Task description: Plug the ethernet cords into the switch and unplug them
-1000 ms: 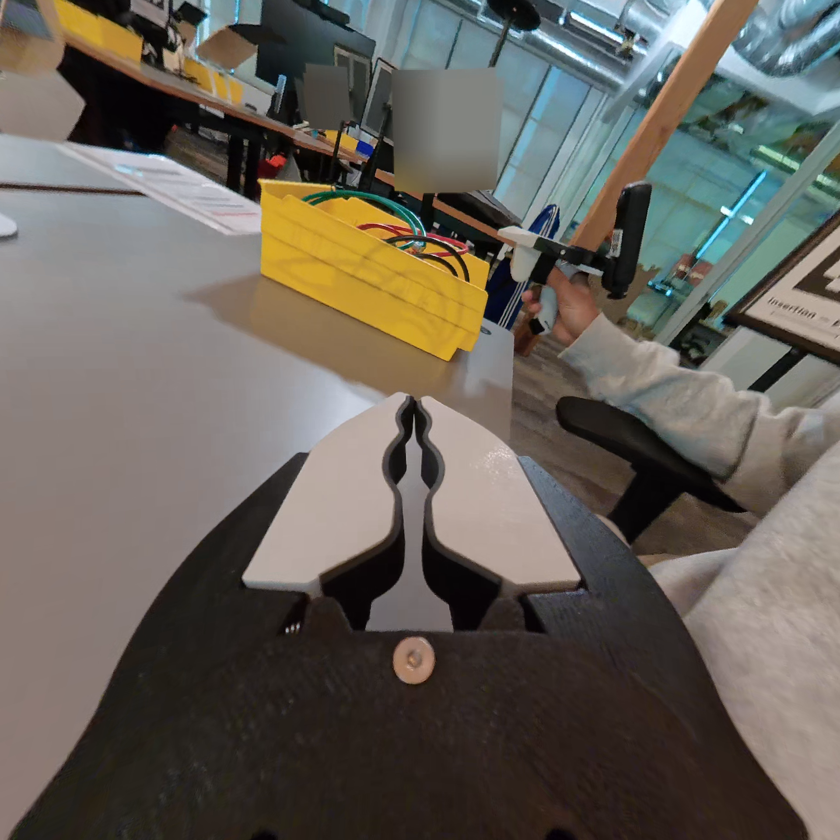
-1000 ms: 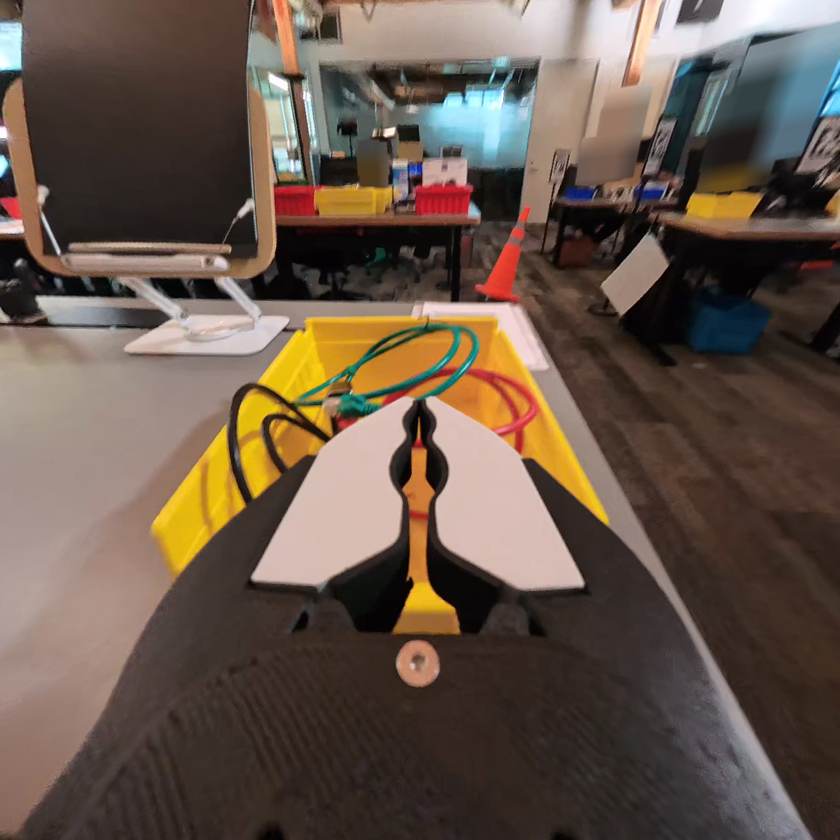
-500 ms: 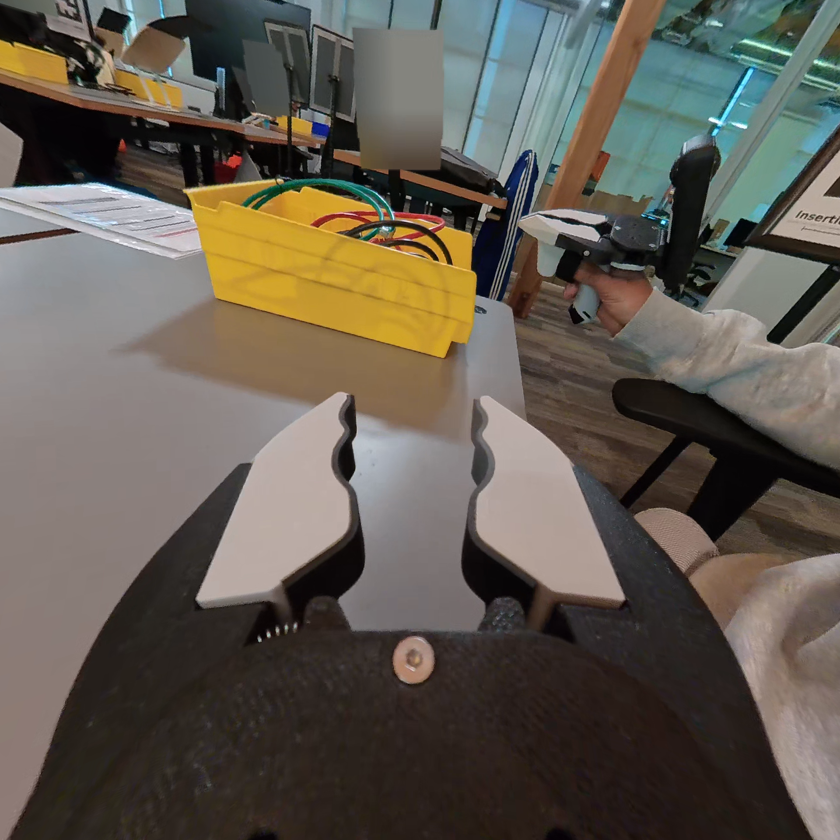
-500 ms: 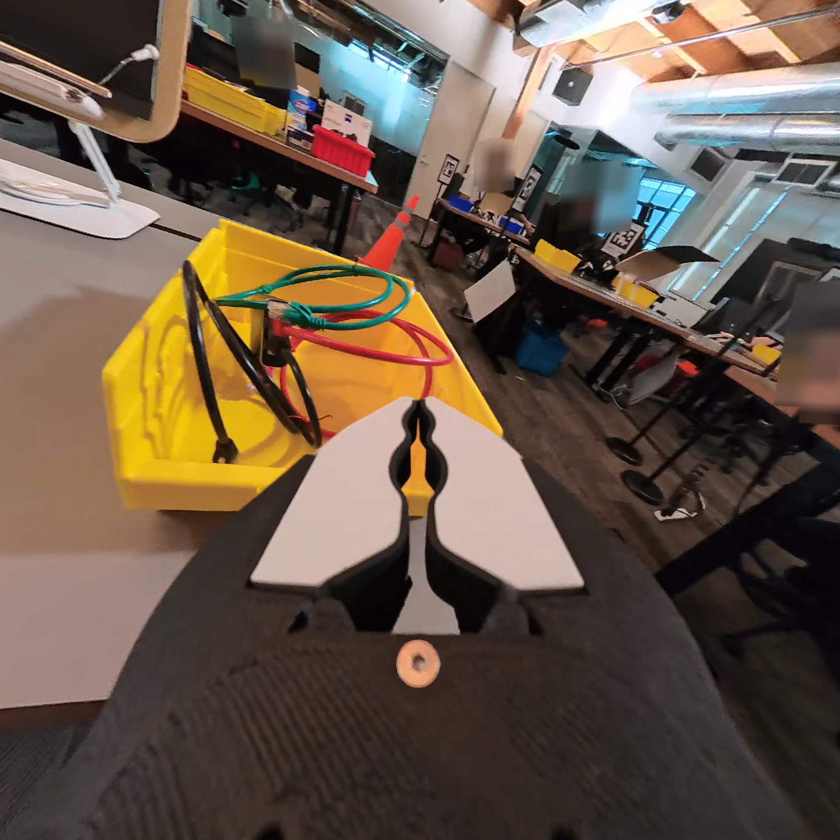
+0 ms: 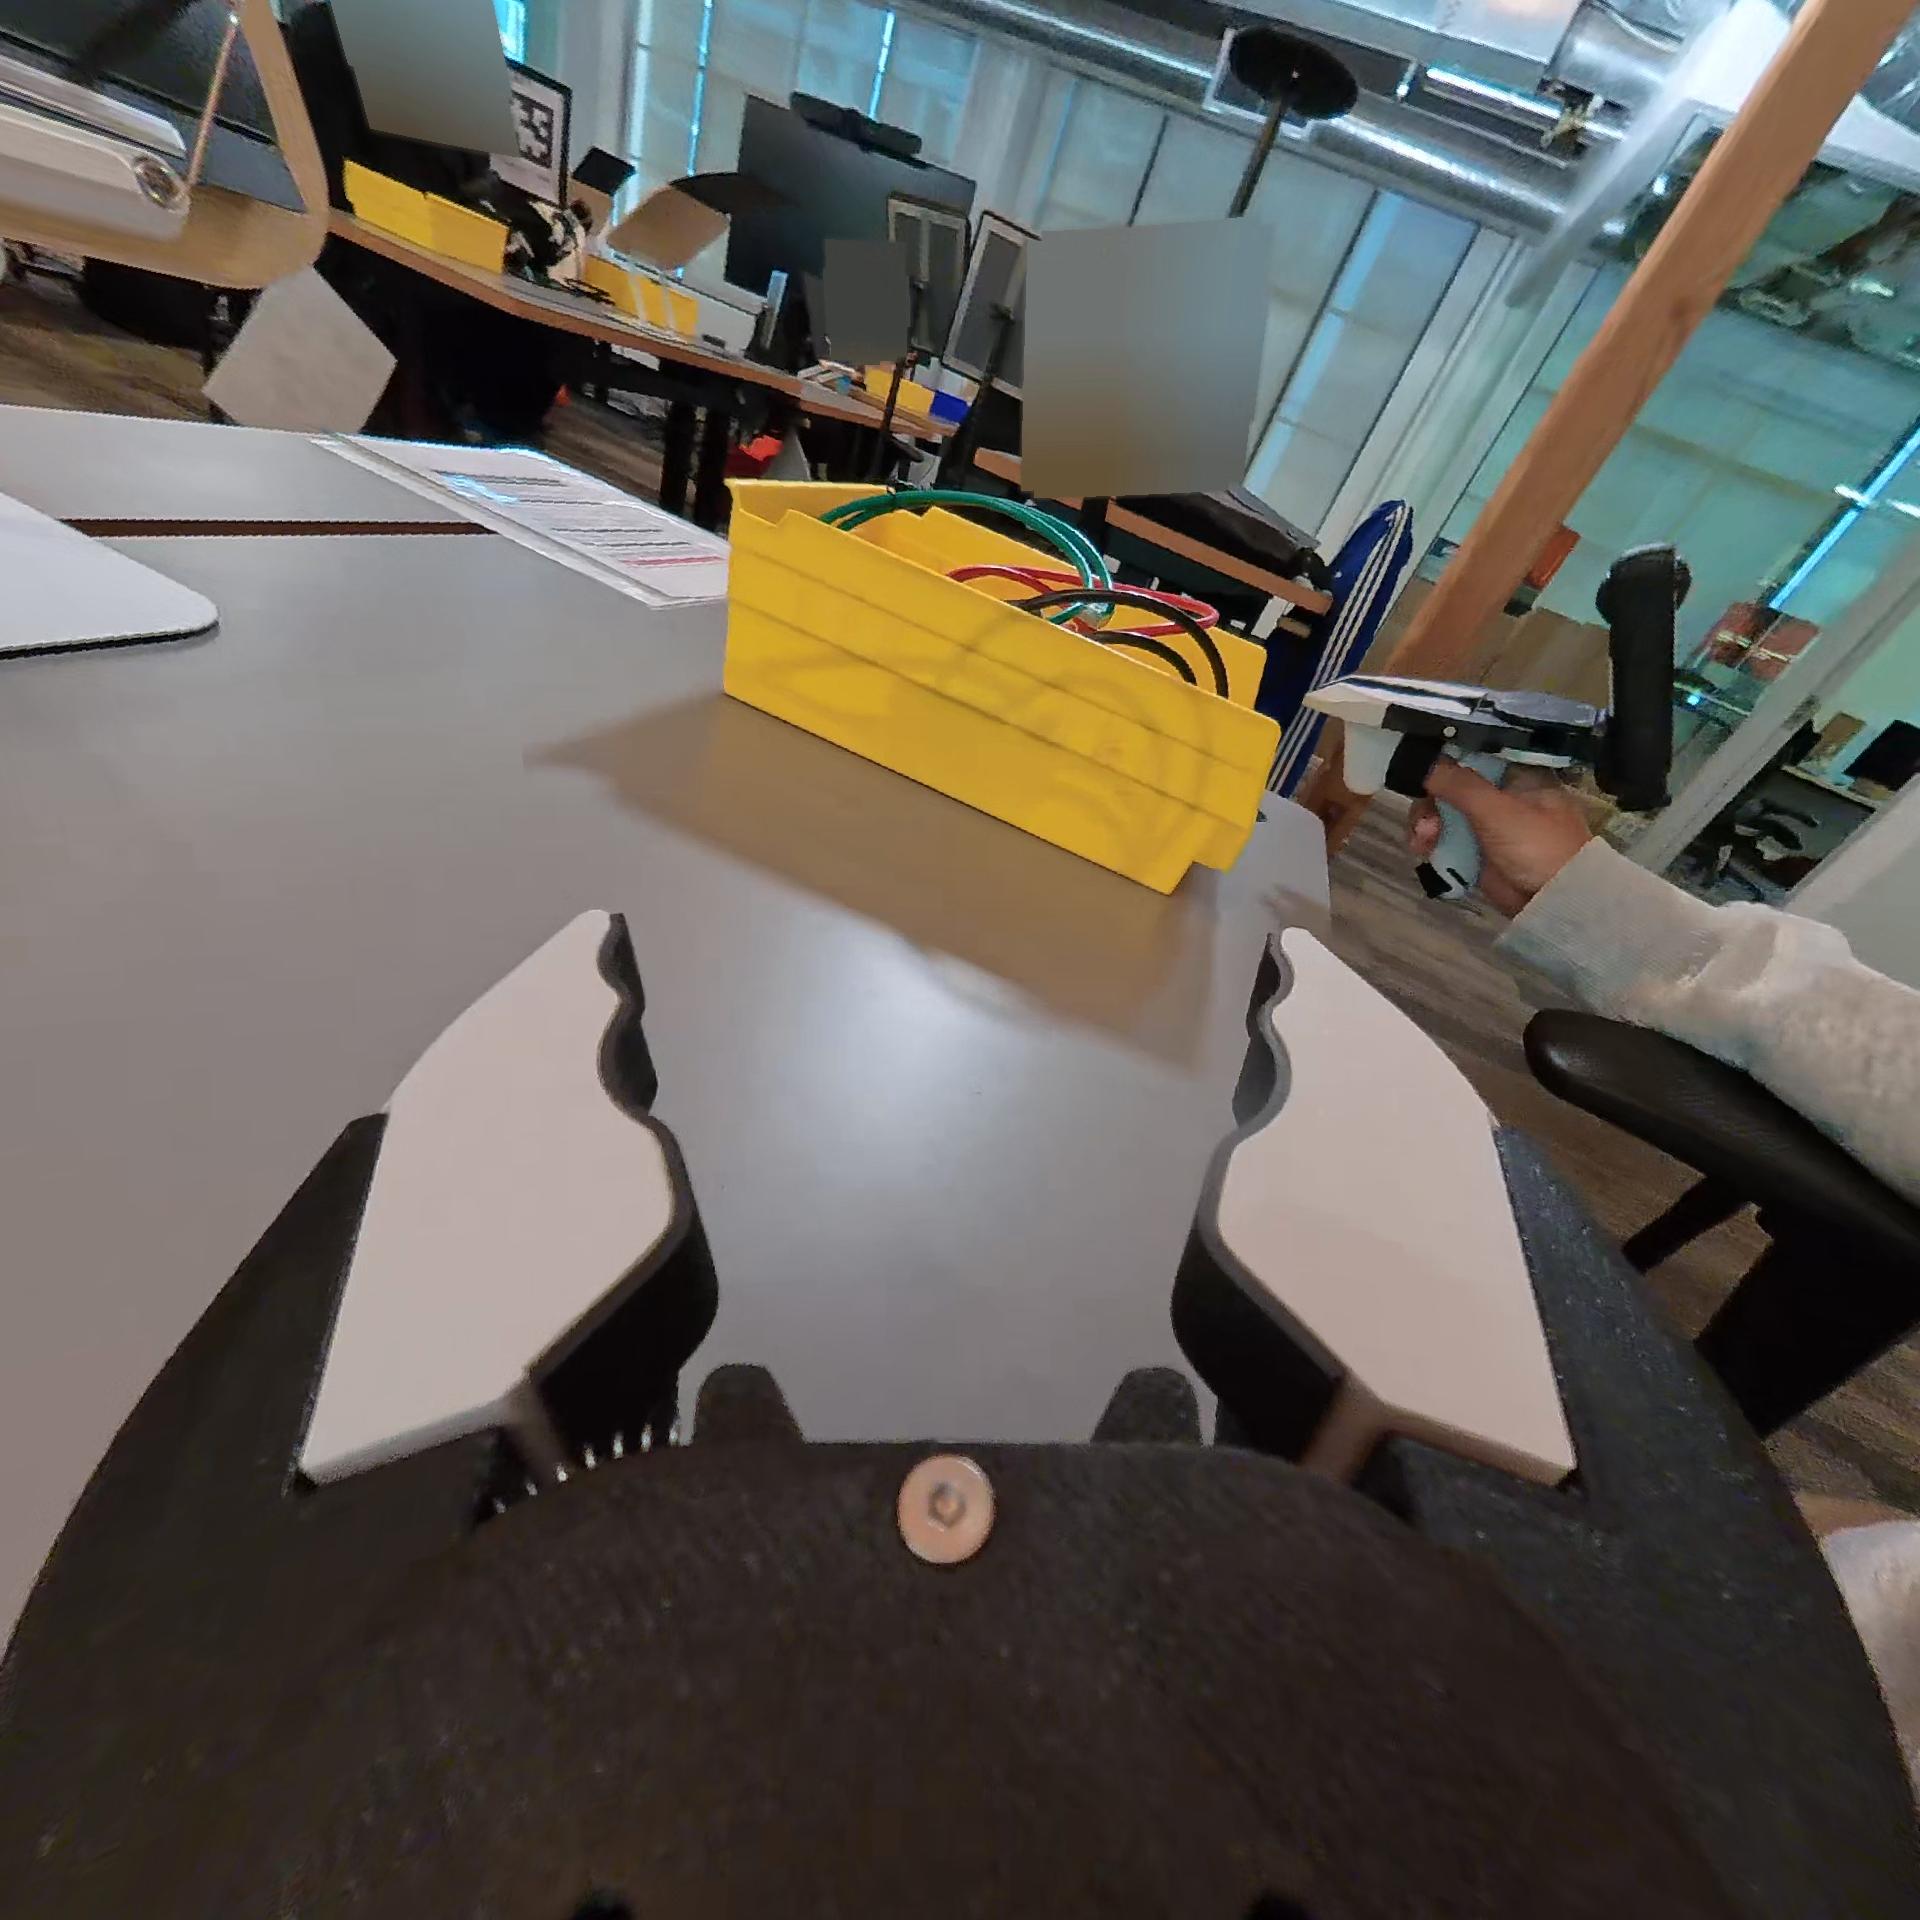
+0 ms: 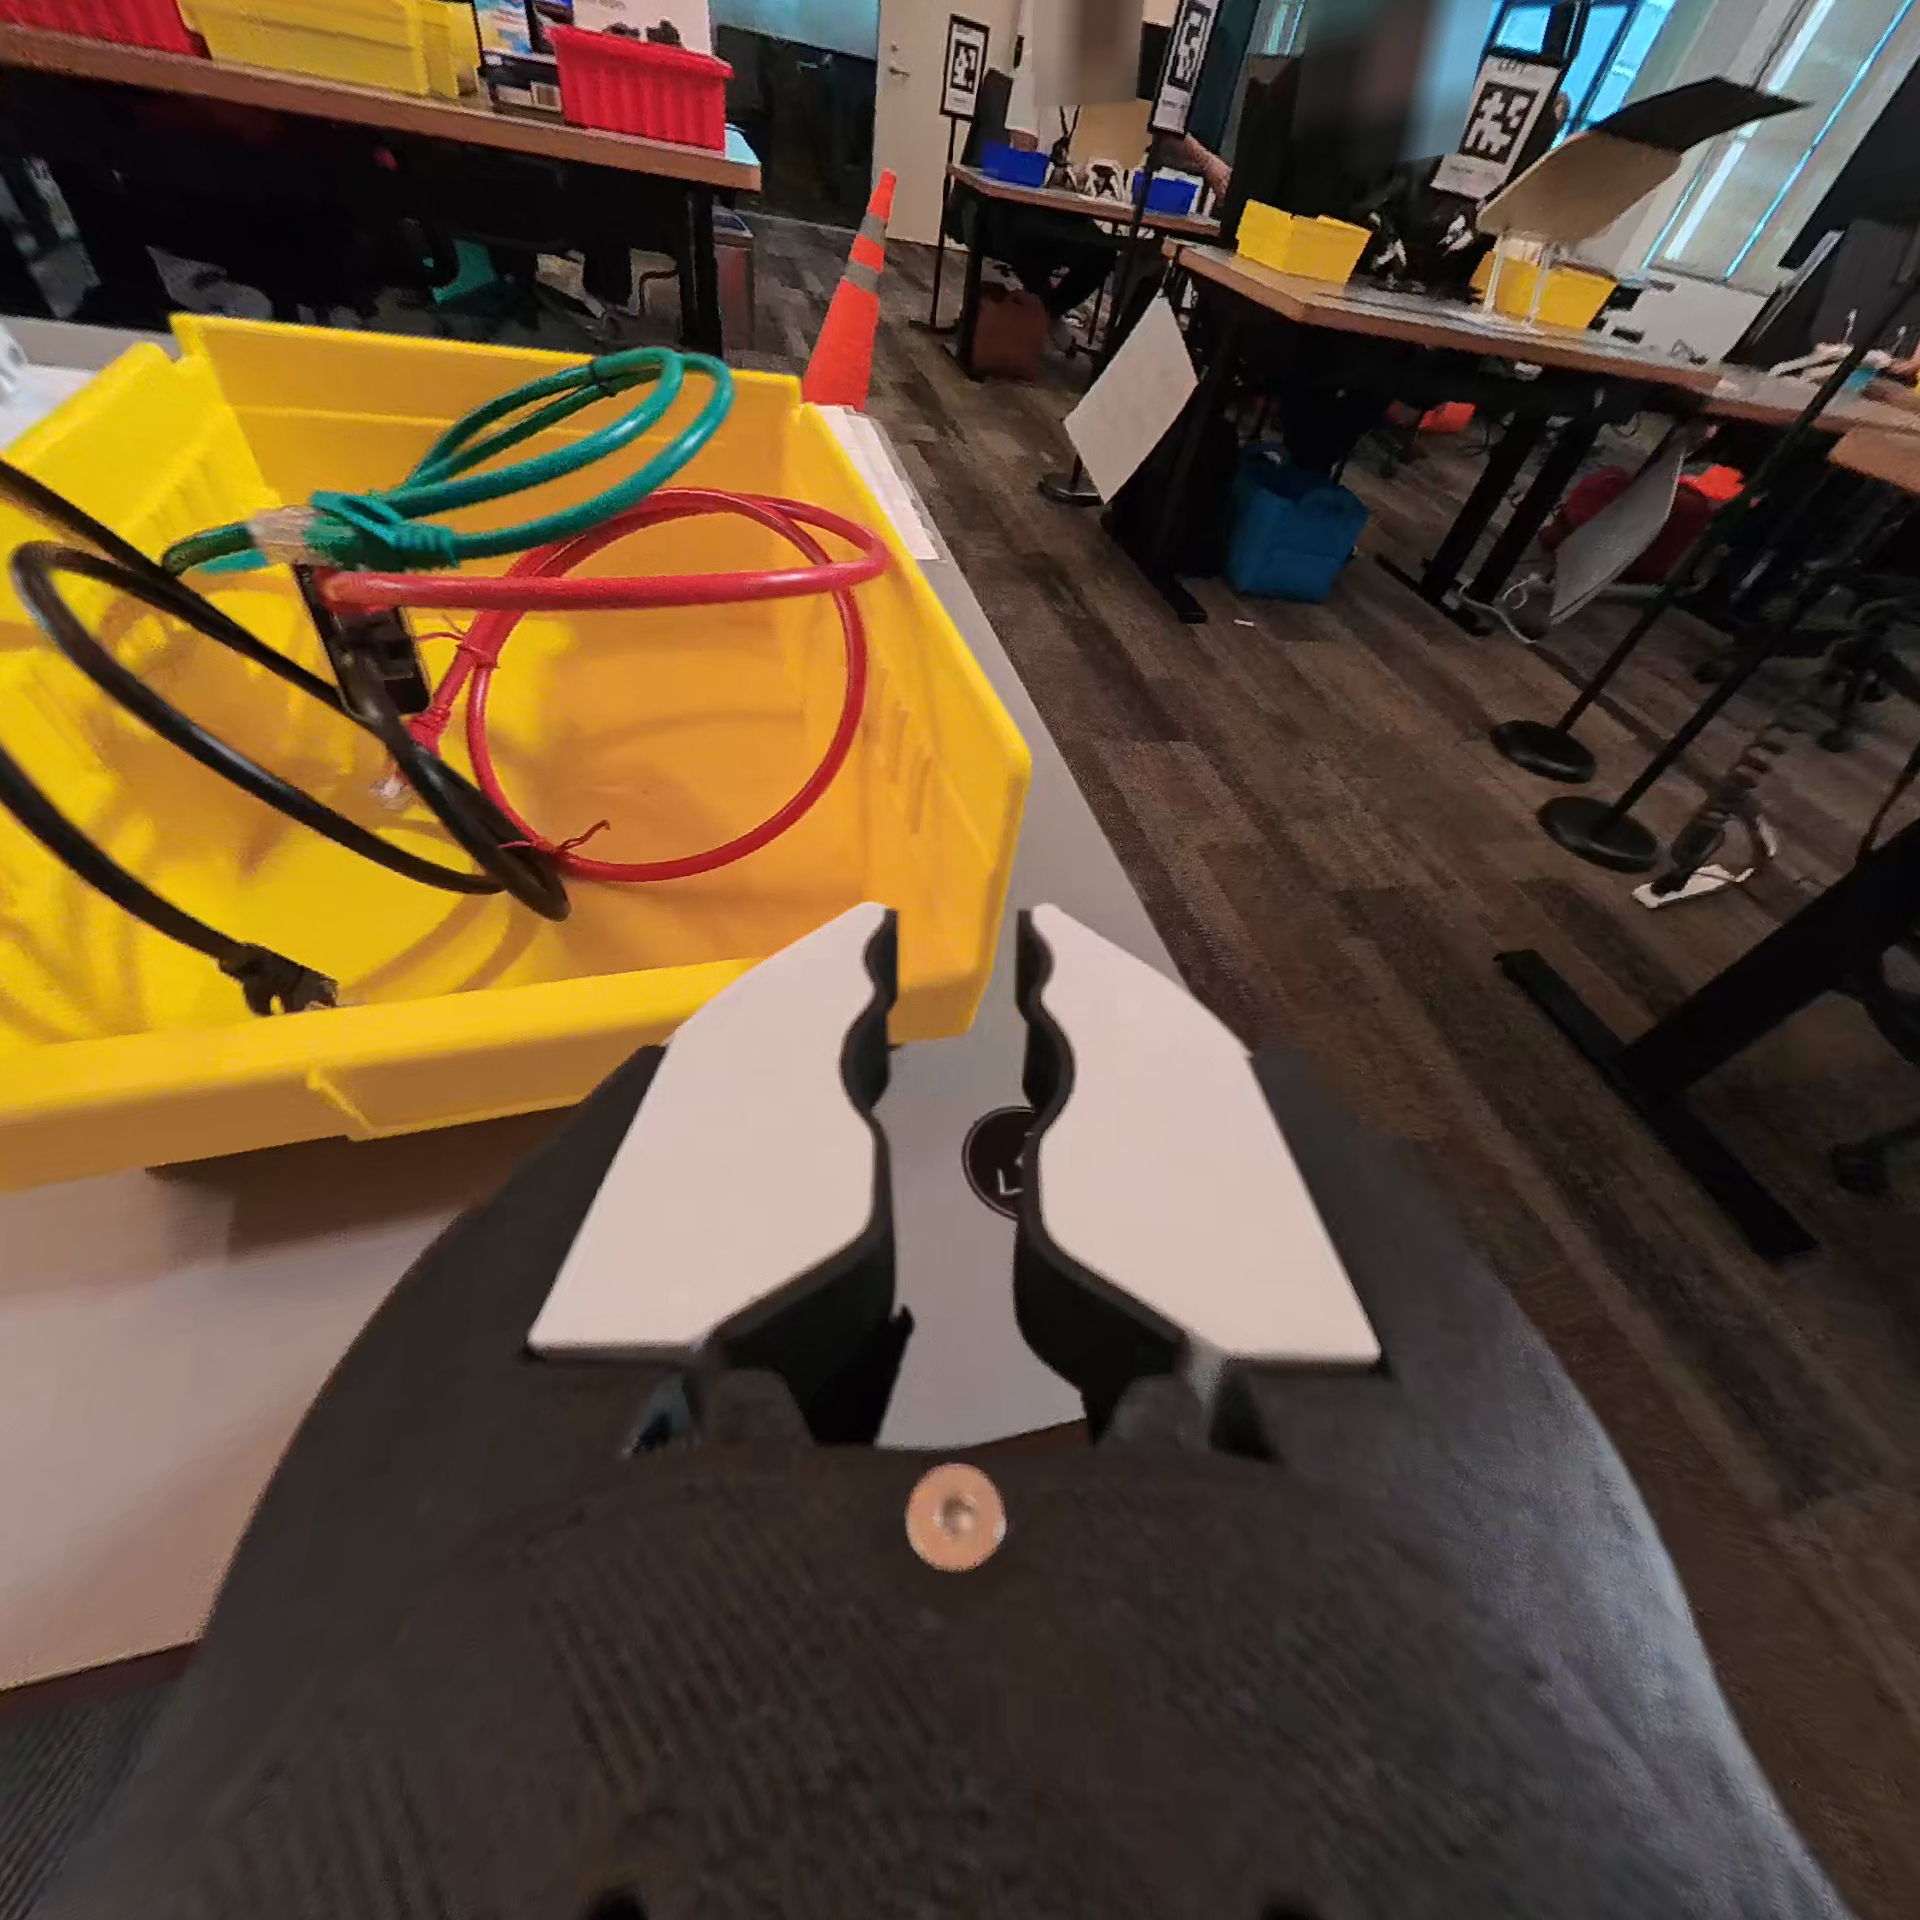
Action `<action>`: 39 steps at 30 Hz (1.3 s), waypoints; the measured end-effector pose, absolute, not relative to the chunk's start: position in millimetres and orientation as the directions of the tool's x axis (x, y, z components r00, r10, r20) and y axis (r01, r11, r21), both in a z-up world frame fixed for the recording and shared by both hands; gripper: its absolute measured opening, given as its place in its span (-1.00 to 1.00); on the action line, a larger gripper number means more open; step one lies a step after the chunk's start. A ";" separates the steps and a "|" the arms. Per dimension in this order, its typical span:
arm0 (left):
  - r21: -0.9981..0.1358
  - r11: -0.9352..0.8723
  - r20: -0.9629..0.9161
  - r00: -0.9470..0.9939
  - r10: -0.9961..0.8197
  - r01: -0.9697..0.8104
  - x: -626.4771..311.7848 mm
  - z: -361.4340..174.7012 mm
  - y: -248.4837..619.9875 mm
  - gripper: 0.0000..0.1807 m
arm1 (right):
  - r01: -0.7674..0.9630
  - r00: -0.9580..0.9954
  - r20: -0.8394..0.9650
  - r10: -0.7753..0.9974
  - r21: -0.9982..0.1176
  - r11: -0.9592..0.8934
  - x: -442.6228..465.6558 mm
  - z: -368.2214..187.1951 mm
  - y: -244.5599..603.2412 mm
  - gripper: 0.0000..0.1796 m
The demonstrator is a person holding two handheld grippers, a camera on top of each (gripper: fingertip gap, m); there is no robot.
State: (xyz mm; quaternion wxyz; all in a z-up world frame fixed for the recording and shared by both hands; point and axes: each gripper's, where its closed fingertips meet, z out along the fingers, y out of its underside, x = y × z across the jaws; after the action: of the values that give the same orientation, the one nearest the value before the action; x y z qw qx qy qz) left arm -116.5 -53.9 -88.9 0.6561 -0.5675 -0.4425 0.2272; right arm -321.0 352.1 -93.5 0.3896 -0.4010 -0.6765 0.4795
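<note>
Cords lay coiled in a yellow bin [image 6: 935, 790] at the far right corner of the grey table [image 5: 416, 831] — a green ethernet cord [image 6: 582, 457] on top, a red ethernet cord [image 6: 727, 592] looped beneath it, and a black cord [image 6: 208, 717] draped over the bin's left side, its plug end resting near the bin's front wall. A small dark device [image 6: 364, 649] stood among the loops (whether it was the switch could not be told).

The left gripper [image 5: 940, 935] hovered over bare tabletop well short of the bin, its fingers [image 5: 499, 1195] spread wide and holding nothing. The right gripper [image 6: 954, 925] sat just in front of the bin's near right corner, its fingers [image 6: 727, 1174] parted by a narrow gap, also empty — in the left wrist view it showed at the right, off the table's edge, gripped by a hand [image 5: 1496, 831] in a grey sleeve [image 5: 1745, 997].

A printed sheet [image 5: 561, 520] lay on the table to the left of the bin.
</note>
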 end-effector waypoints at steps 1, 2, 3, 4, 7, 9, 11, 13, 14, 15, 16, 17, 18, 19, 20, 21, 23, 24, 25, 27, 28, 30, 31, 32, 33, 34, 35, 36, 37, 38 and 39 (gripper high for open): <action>-0.947 0.249 0.319 0.503 0.803 0.203 -115.5 -89.2 -54.7 0.22 | 0.173 -0.371 0.132 0.919 -0.963 0.208 -323.8 -95.8 355.8 -0.71; -0.948 0.245 0.315 0.503 0.805 0.202 -114.2 -89.3 -55.2 0.22 | 0.177 -0.368 0.127 0.921 -0.963 0.203 -326.7 -98.3 359.3 -0.67; -0.950 0.239 0.309 0.502 0.808 0.200 -112.5 -89.3 -55.8 0.22 | 0.181 -0.362 0.123 0.924 -0.963 0.199 -329.9 -100.5 363.2 -0.64; -0.952 0.233 0.302 0.500 0.811 0.196 -110.5 -89.3 -56.4 0.22 | 0.184 -0.354 0.117 0.928 -0.964 0.192 -333.3 -102.3 366.8 -0.63; -0.951 0.227 0.303 0.501 0.810 0.209 -102.8 -90.3 -56.9 0.21 | 0.198 -0.379 0.070 0.923 -0.968 0.155 -342.0 -107.1 366.4 -0.56; -0.943 0.251 0.330 0.505 0.797 0.220 -96.5 -89.6 -56.7 0.19 | 0.206 -0.410 0.041 0.911 -0.969 0.136 -347.0 -109.3 359.1 -0.48; -0.937 0.268 0.347 0.500 0.794 0.224 -91.2 -89.8 -58.7 0.19 | 0.208 -0.434 0.032 0.900 -0.969 0.135 -352.3 -110.5 349.7 -0.45; -0.934 0.274 0.354 0.491 0.796 0.229 -86.0 -91.4 -61.7 0.18 | 0.208 -0.450 0.041 0.892 -0.967 0.150 -358.2 -111.6 340.2 -0.44; -0.932 0.282 0.360 0.488 0.795 0.228 -83.4 -91.2 -63.6 0.17 | 0.209 -0.454 0.052 0.890 -0.964 0.163 -361.2 -112.2 336.4 -0.44; -0.929 0.289 0.368 0.485 0.793 0.231 -80.5 -91.2 -65.6 0.15 | 0.209 -0.454 0.065 0.889 -0.962 0.177 -364.4 -112.3 333.6 -0.44; -0.924 0.298 0.379 0.482 0.790 0.239 -77.5 -91.9 -67.4 0.13 | 0.206 -0.452 0.075 0.889 -0.961 0.186 -367.3 -111.9 331.4 -0.44; -0.919 0.309 0.392 0.479 0.785 0.246 -74.5 -92.3 -69.4 0.11 | 0.204 -0.451 0.080 0.889 -0.960 0.190 -370.4 -111.3 329.4 -0.44; -0.913 0.323 0.405 0.473 0.782 0.247 -72.0 -92.3 -71.9 0.10 | 0.204 -0.449 0.080 0.890 -0.961 0.189 -373.3 -111.0 327.7 -0.45; -0.909 0.337 0.416 0.465 0.781 0.246 -69.7 -92.2 -75.0 0.10 | 0.206 -0.447 0.074 0.892 -0.961 0.182 -376.4 -111.0 326.4 -0.45; -0.905 0.350 0.425 0.459 0.780 0.243 -67.5 -91.8 -78.1 0.10 | 0.209 -0.446 0.061 0.893 -0.963 0.170 -379.3 -110.7 325.3 -0.45; -0.901 0.362 0.434 0.453 0.779 0.240 -65.4 -91.6 -81.0 0.09 | 0.210 -0.443 0.041 0.896 -0.966 0.148 -382.0 -109.2 325.2 -0.48; -0.892 0.383 0.452 0.444 0.774 0.239 -61.6 -91.5 -86.1 0.07 | 0.217 -0.428 -0.015 0.904 -0.972 0.087 -388.0 -106.2 327.1 -0.48; -0.888 0.394 0.460 0.441 0.771 0.239 -60.1 -91.4 -88.0 0.07 | 0.226 -0.425 -0.043 0.904 -0.972 0.060 -390.4 -105.9 327.5 -0.48; -0.883 0.404 0.469 0.438 0.767 0.238 -59.0 -91.3 -89.6 0.07 | 0.235 -0.422 -0.063 0.904 -0.971 0.042 -392.6 -106.0 327.8 -0.48; -0.877 0.421 0.481 0.432 0.762 0.234 -57.5 -90.8 -92.2 0.07 | 0.243 -0.417 -0.083 0.905 -0.970 0.022 -395.8 -106.0 327.5 -0.50; -0.874 0.427 0.486 0.430 0.761 0.232 -57.0 -90.6 -93.1 0.07 | 0.244 -0.418 -0.088 0.904 -0.970 0.019 -396.6 -105.8 326.3 -0.53; -0.873 0.432 0.488 0.430 0.759 0.229 -56.4 -90.3 -93.7 0.08 | 0.246 -0.431 -0.098 0.897 -0.969 0.012 -396.7 -105.5 321.9 -0.64; -0.872 0.432 0.488 0.430 0.759 0.228 -56.2 -90.2 -93.9 0.08 | 0.246 -0.428 -0.104 0.898 -0.969 0.005 -396.9 -105.1 321.1 -0.75; -0.873 0.431 0.488 0.430 0.760 0.229 -56.3 -90.4 -93.8 0.08 | 0.246 -0.418 -0.108 0.902 -0.969 -0.002 -397.6 -105.0 322.3 -0.79; -0.873 0.429 0.488 0.430 0.760 0.232 -56.6 -90.7 -93.4 0.08 | 0.249 -0.421 -0.115 0.900 -0.969 -0.007 -397.2 -105.1 322.3 -0.82; -0.873 0.427 0.487 0.431 0.760 0.235 -56.8 -91.0 -92.9 0.08 | 0.253 -0.434 -0.123 0.893 -0.968 -0.011 -396.1 -105.2 321.3 -0.83; -0.874 0.424 0.486 0.431 0.760 0.237 -56.9 -91.1 -92.6 0.08 | 0.256 -0.450 -0.132 0.883 -0.966 -0.013 -394.2 -105.2 319.9 -0.85; -0.875 0.422 0.485 0.431 0.761 0.238 -57.0 -91.3 -92.3 0.08 | 0.261 -0.468 -0.141 0.873 -0.965 -0.016 -391.8 -105.2 318.1 -0.87; -0.875 0.421 0.484 0.430 0.762 0.239 -57.2 -91.6 -92.2 0.08 | 0.267 -0.488 -0.150 0.860 -0.963 -0.017 -389.1 -105.2 315.7 -0.89; -0.875 0.420 0.484 0.428 0.763 0.241 -57.4 -91.9 -92.2 0.08 | 0.274 -0.513 -0.157 0.844 -0.962 -0.013 -385.9 -105.3 312.7 -0.91; -0.875 0.419 0.484 0.427 0.764 0.242 -57.6 -92.2 -92.1 0.08 | 0.281 -0.543 -0.160 0.824 -0.960 -0.001 -382.4 -105.5 309.3 -0.93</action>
State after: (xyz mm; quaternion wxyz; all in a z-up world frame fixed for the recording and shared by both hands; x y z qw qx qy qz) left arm -57.6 -92.1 -92.2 0.6783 -0.5034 -0.4996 0.1922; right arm -382.4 309.3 -105.5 0.2373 -0.4149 -0.6658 0.5730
